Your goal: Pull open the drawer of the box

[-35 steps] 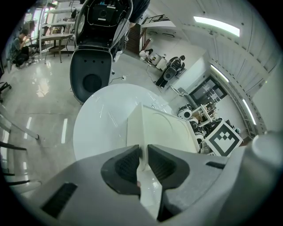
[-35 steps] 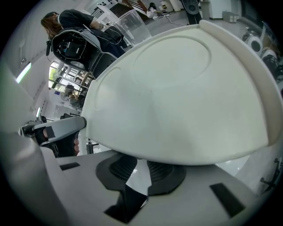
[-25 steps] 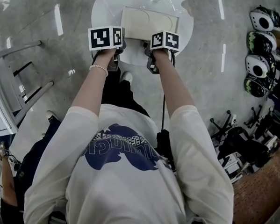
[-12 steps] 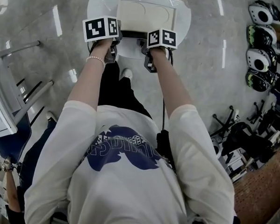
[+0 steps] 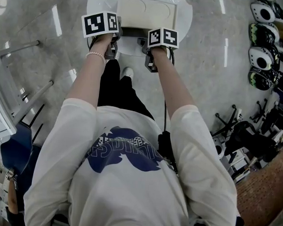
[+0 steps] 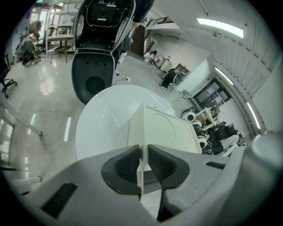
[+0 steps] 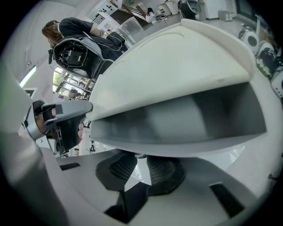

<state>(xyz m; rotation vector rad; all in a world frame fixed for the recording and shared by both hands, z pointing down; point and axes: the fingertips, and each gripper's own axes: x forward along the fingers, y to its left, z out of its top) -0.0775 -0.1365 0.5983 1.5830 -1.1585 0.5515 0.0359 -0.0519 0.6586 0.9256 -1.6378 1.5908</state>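
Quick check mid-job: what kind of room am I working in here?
Probably a robotics lab or open workshop: shelved rounded black-and-white helmet-like devices, a black high-backed chair on polished grey floor, and long ceiling strip lights.

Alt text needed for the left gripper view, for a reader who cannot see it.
The left gripper has its two dark pads closed on the near corner of a cream box, seen from just behind the jaws. The box stands on a round white table, with a glossy grey floor beyond it.
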